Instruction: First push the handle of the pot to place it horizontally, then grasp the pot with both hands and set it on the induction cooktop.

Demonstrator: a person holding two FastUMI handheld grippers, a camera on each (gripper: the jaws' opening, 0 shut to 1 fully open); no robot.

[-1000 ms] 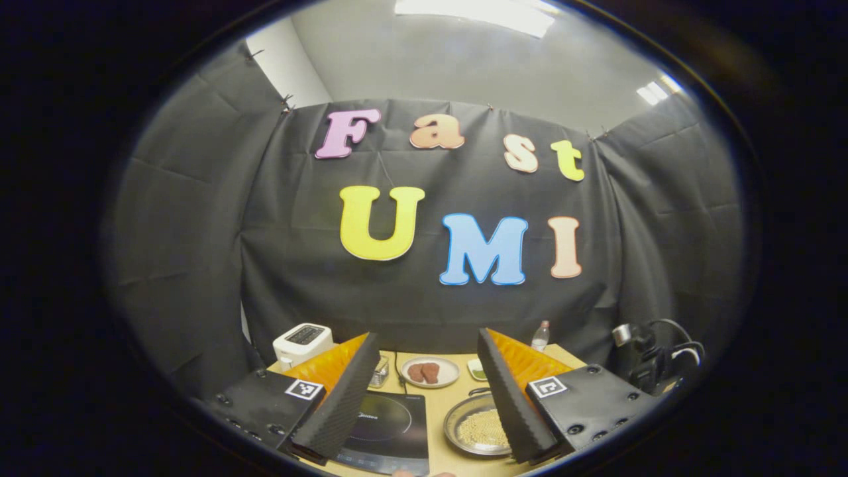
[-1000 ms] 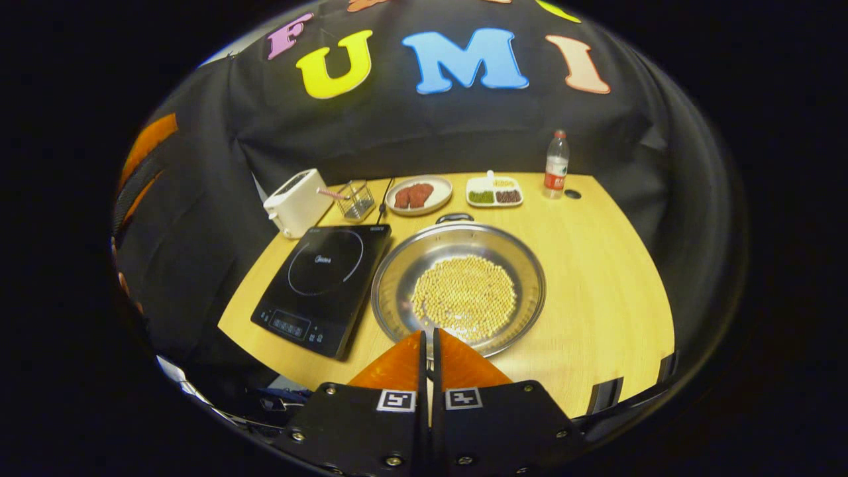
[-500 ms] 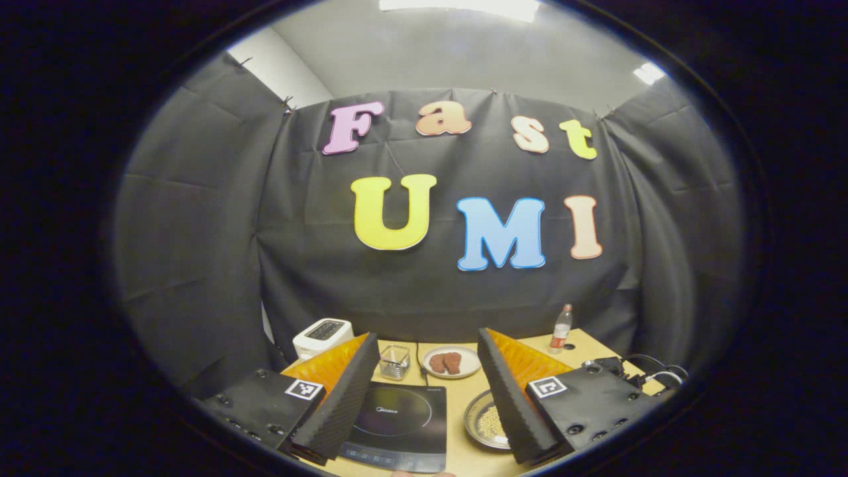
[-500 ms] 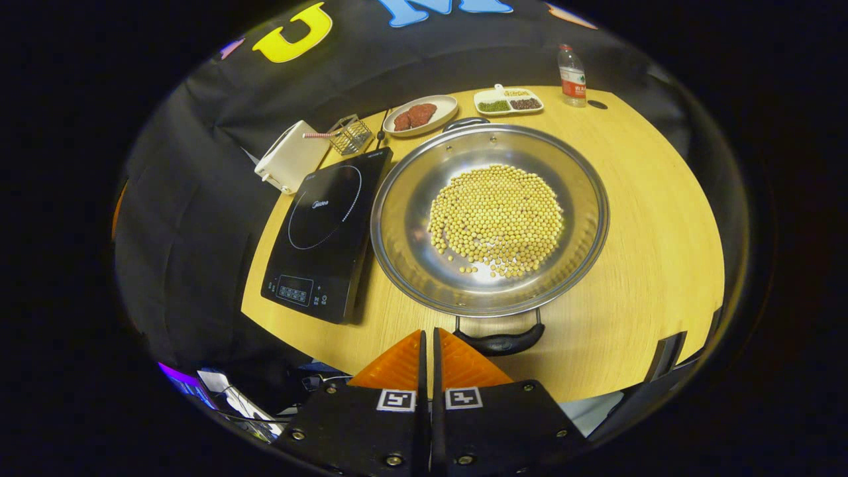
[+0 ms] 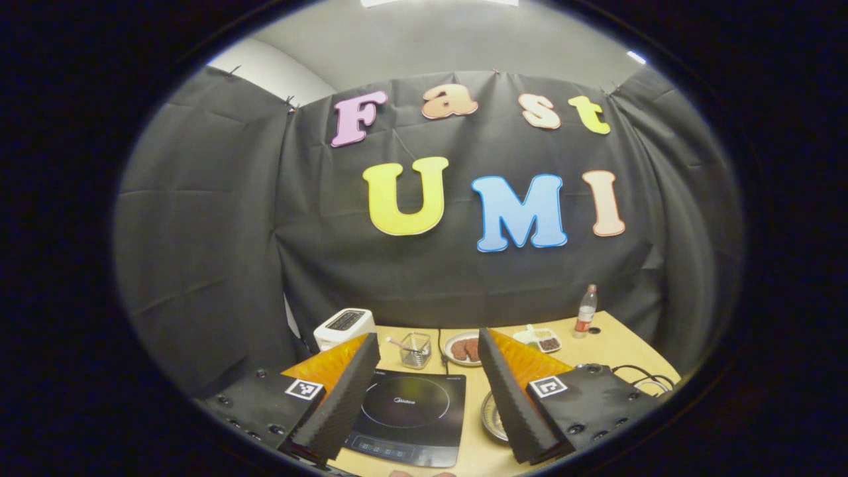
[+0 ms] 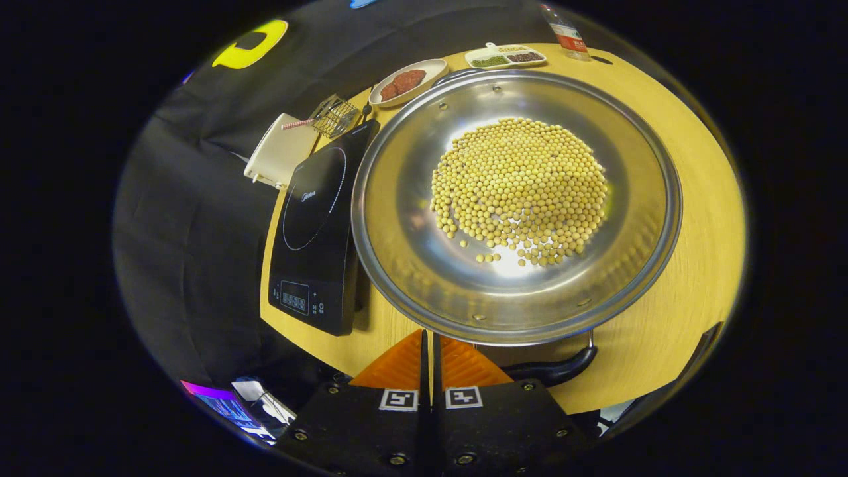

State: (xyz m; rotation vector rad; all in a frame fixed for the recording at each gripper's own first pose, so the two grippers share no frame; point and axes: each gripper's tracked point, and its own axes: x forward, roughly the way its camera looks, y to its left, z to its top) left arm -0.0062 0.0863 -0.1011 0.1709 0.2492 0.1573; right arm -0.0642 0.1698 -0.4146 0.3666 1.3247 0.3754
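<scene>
A wide steel pot (image 6: 397, 278) holding soybeans (image 6: 523, 189) sits on the wooden table (image 6: 695, 265), right of the black induction cooktop (image 6: 318, 225). Its handles point near and far: the black near handle (image 6: 556, 371) lies at the table's front edge, and the far handle (image 6: 457, 74) shows behind the rim. My right gripper (image 6: 428, 334) is shut and empty, its tips at the pot's near rim, just left of the near handle. In the left gripper view my left gripper (image 5: 426, 334) hangs open above the cooktop (image 5: 407, 414), with a sliver of the pot (image 5: 491, 417) beside its right finger.
Along the back stand a white toaster (image 6: 281, 149), a wire basket (image 6: 333, 116), a plate of meat (image 6: 405, 79), a divided dish (image 6: 507, 57) and a bottle (image 6: 563, 30). Black cables (image 5: 639, 381) lie at the right in the left gripper view.
My right gripper has moved down and forward to the pot's near rim, still shut. The left gripper view has drifted so more of the table's back shows.
</scene>
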